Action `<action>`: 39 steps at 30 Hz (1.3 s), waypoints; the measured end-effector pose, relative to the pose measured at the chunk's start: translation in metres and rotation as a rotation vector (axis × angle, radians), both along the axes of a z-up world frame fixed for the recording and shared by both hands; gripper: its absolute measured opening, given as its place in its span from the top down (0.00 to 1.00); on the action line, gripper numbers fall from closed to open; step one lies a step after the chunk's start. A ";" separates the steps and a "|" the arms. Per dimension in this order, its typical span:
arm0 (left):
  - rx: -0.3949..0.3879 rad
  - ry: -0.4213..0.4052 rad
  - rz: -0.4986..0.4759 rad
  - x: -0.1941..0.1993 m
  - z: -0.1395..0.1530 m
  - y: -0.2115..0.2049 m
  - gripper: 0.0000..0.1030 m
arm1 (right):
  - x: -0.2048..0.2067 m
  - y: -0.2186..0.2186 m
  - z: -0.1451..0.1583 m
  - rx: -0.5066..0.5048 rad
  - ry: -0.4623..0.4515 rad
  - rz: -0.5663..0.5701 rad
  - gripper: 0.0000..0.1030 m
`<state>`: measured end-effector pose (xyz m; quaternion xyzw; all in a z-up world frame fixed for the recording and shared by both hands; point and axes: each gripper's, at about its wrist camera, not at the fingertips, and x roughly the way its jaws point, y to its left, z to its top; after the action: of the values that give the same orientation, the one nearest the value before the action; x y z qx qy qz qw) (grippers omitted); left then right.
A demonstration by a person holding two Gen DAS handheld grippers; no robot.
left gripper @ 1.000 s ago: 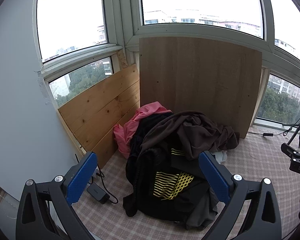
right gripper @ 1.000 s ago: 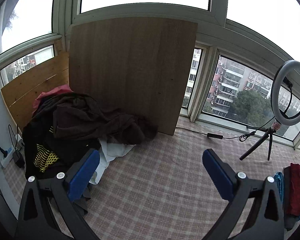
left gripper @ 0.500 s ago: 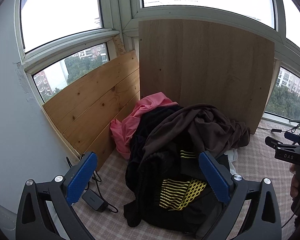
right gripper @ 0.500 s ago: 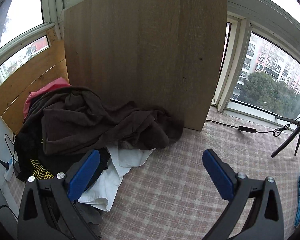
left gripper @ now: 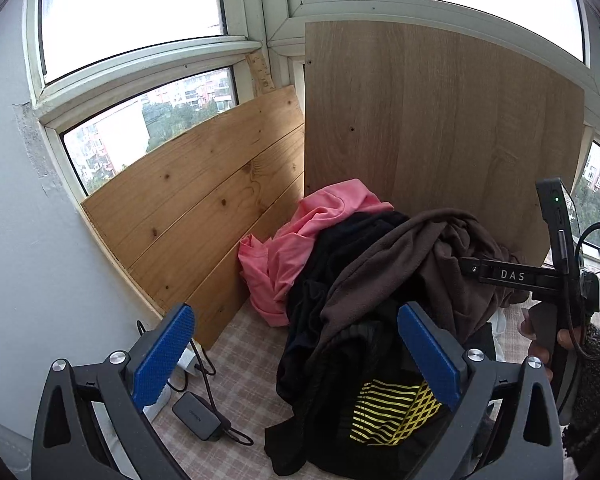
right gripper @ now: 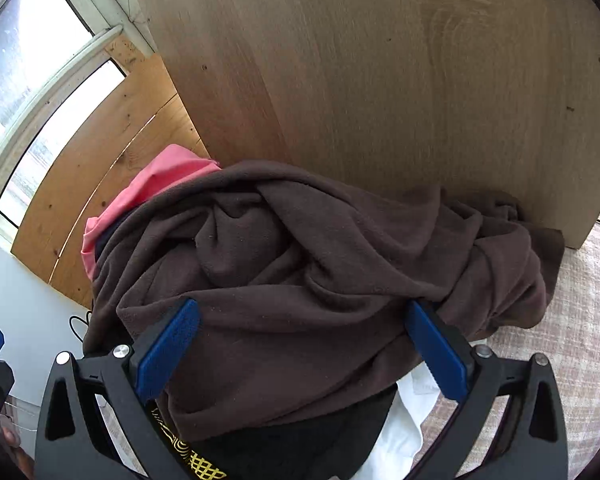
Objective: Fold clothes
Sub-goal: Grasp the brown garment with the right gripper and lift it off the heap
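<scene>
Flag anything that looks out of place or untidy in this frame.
The clothes sit in one unfolded heap: a brown fleece draped over a black garment with yellow print, a pink top and a white garment. A power adapter and its cable lie on the checked mat beside the pile.

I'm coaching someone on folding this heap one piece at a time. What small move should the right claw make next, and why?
Probably close the right claw on the brown fleece. Its jaws stand open on either side of a ridge of that cloth, which lies on top of the heap over the pink top and the black clothes, so it should lift off first.
</scene>
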<state>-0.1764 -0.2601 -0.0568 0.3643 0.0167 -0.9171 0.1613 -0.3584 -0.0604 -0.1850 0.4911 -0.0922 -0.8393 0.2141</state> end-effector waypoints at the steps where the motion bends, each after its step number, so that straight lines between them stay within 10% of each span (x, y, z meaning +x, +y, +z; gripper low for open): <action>1: -0.001 0.000 0.012 0.002 0.000 -0.005 0.01 | -0.003 -0.007 -0.003 -0.002 -0.021 0.013 0.04; 2: -0.001 0.001 0.025 0.005 0.000 -0.009 0.01 | -0.004 -0.010 -0.006 -0.018 -0.033 0.023 0.11; 4: 0.005 0.002 0.048 0.012 0.000 -0.018 0.01 | -0.002 -0.012 -0.006 -0.041 -0.048 0.038 0.65; 7: 0.011 0.000 0.074 0.021 -0.001 -0.028 0.01 | 0.009 -0.010 0.006 0.000 0.001 0.045 0.85; 26: 0.014 0.095 -0.004 0.055 0.041 -0.006 0.01 | 0.142 0.139 0.294 -0.125 0.619 -0.146 0.92; 39: 0.007 0.095 -0.053 0.089 0.041 0.006 0.01 | 0.078 -0.007 0.326 0.088 0.623 0.058 0.91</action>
<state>-0.0874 -0.2541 -0.0153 0.3214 0.0178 -0.9372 0.1346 -0.2802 -0.0675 0.1414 0.2216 0.0283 -0.9461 0.2345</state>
